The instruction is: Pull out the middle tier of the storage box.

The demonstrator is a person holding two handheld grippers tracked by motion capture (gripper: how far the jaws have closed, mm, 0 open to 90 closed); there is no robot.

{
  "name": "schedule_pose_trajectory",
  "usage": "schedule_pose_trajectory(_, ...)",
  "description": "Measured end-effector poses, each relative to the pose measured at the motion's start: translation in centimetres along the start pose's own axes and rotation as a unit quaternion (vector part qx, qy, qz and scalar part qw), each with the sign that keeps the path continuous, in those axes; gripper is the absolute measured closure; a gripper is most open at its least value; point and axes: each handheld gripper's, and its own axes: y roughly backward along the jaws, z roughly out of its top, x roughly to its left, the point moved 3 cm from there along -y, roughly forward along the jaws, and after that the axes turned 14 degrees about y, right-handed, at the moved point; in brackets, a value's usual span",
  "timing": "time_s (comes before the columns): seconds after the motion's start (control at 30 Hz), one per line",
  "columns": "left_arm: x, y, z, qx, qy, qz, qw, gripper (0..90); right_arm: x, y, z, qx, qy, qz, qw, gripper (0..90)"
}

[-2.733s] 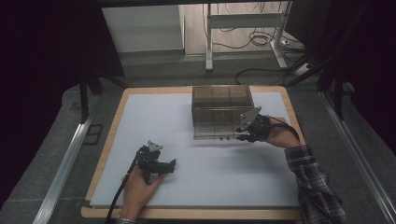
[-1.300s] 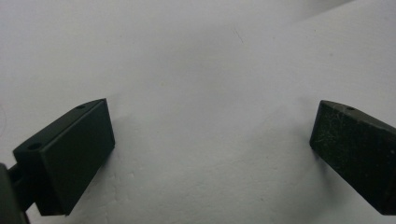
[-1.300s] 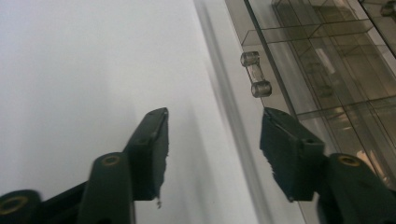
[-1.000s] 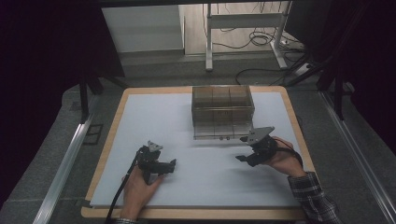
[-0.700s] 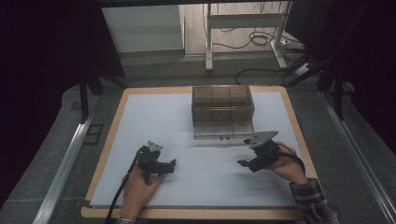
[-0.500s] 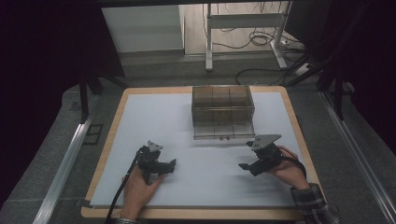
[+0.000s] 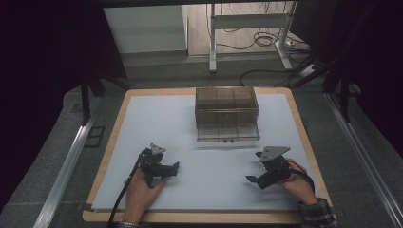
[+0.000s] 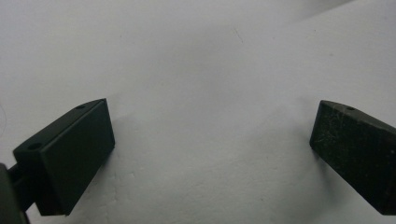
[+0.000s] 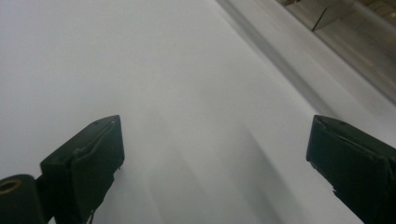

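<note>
Nearest the person, both grippers sit on the white mat (image 7: 209, 118), well short of the box (image 7: 227, 113), which serves as the landmark here. The left gripper (image 7: 164, 168) lies in the left hand, in front of the box and off to its left, well apart from it. Its jaws stand wide with nothing between them; the left gripper view has bare mat under them.

The right gripper (image 7: 259, 179) is in front of the box too, off its right front corner and nearer to it than the left one. Its jaws have just been opening and now stand wide, nothing between them; in the right gripper view (image 9: 210, 154) they frame blank mat, with the box's clear base at the top right edge.

Farther off, the box stands at the back middle of the mat: clear, brownish, divided into compartments, its drawer front with two small knobs facing the person. From here I cannot tell whether the drawer is fully in.

The step in hand looks like letting go and backing off from the box. To do it well, keep the right jaws spread until they are clear of the front, move low and level so nothing nudges the box, and settle the hand on the mat as the left one is.
</note>
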Motion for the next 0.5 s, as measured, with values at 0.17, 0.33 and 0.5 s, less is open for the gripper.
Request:
schedule_pose_trajectory(0.17, 0.0, 0.0, 0.0, 0.000, 0.000, 0.000, 1.0000, 0.0, 0.4, -0.2, -0.7, 0.000, -0.010, 0.004, 0.9999, 2.0)
schedule_pose_trajectory(0.33, 0.0, 0.0, 0.0, 0.000, 0.000, 0.000, 1.0000, 0.0, 0.8, -0.6, -1.4, 0.006, -0.015, 0.009, 0.9998, 1.6)
schedule_pose_trajectory(0.5, 0.0, 0.0, 0.0, 0.000, 0.000, 0.000, 1.0000, 0.0, 0.7, -0.8, -1.6, 0.007, -0.025, 0.017, 0.9995, 0.8)
